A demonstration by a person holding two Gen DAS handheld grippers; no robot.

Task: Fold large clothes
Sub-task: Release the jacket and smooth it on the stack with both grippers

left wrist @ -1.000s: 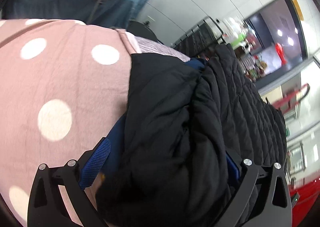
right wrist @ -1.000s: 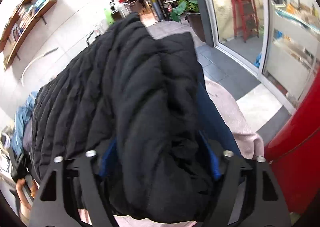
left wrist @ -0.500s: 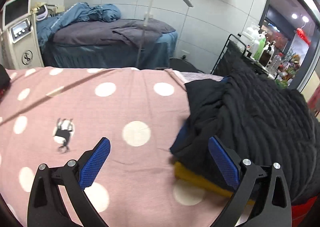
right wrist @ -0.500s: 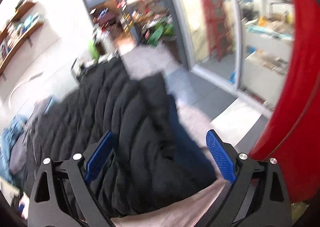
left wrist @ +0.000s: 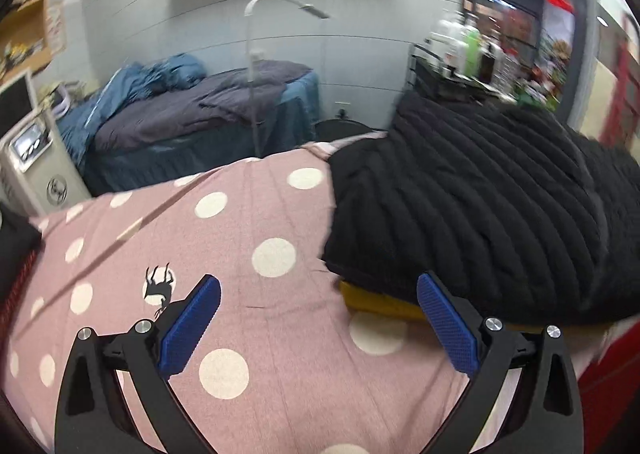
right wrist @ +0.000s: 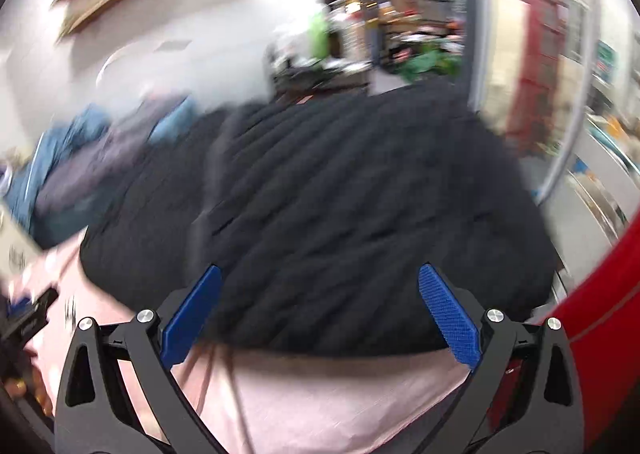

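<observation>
A: Left wrist view shows the black jacket [left wrist: 480, 213] lying as a thick bundle on the right part of the pink dotted blanket [left wrist: 256, 221]. It looks folded over itself, with a yellow thing [left wrist: 380, 304] under its near edge.

B: And the left gripper [left wrist: 318, 328]?

A: Its jaws stand wide open, with only the blanket between them. It holds nothing, and the jacket is just beside its right finger, not touched.

B: The right gripper [right wrist: 320, 314]?

A: In the right wrist view the picture is blurred, but the jaws are wide apart; they have just been opening. The jacket [right wrist: 340, 213] lies beyond the pads and nothing is pressed between them.

B: So how far is the work?

A: I judge this fold is laid down and both grippers are free. Whether the bundle is neat enough I cannot tell. The left edge looks a little rumpled, so one more fold or some smoothing may remain.
</observation>
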